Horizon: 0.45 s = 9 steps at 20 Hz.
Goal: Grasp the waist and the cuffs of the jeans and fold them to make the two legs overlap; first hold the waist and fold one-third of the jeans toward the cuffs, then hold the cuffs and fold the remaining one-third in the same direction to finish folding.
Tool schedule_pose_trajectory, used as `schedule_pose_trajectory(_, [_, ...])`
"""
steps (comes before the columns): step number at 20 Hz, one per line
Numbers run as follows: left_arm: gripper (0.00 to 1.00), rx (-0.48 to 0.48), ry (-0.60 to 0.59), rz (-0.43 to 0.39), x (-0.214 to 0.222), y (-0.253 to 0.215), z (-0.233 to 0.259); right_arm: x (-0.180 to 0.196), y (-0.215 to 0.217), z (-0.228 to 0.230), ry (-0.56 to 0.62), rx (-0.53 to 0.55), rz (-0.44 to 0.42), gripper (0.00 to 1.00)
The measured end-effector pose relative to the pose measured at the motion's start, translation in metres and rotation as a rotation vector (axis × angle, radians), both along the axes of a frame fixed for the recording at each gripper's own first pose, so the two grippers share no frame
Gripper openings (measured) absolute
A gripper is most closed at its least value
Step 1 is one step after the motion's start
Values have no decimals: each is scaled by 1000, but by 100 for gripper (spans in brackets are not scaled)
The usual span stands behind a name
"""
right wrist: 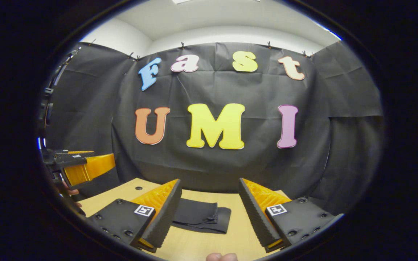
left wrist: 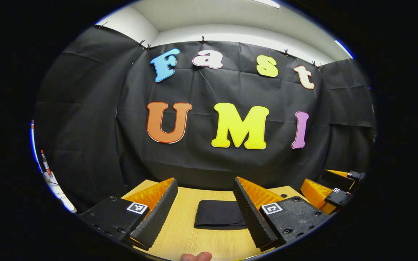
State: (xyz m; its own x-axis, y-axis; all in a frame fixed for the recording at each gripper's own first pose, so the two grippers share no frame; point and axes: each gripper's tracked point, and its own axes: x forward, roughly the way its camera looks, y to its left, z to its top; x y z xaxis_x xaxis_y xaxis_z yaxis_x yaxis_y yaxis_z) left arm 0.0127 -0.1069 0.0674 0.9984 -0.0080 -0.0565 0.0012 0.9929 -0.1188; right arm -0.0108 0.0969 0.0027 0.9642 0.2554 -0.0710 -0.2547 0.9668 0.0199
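Note:
Dark jeans (left wrist: 219, 214) lie folded into a compact rectangle on the wooden table (left wrist: 194, 239). In the left gripper view they sit between and beyond my left gripper's fingers, and my left gripper (left wrist: 205, 214) is open and holds nothing. At the right edge of that view the other gripper (left wrist: 334, 190) hovers over the table. In the right gripper view the folded jeans (right wrist: 201, 216) lie just beyond the left finger, a stepped edge showing on their right side. My right gripper (right wrist: 209, 215) is open, above the table, touching nothing. The other gripper (right wrist: 82, 163) shows at far left.
The black cloth wall (left wrist: 209, 156) closes off the table's far edge. A fingertip (left wrist: 196, 256) shows at the bottom of the left gripper view, another (right wrist: 221, 257) in the right gripper view. A small dark hole (right wrist: 138, 188) marks the tabletop. A red-tipped pen (left wrist: 45, 165) stands far left.

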Motion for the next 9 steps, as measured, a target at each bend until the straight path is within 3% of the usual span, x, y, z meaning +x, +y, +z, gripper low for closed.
schedule_pose_trajectory(9, [100, 15, -2, 17, 2, 4, 3, 7, 5, -1, 11, 10, 24, 94])
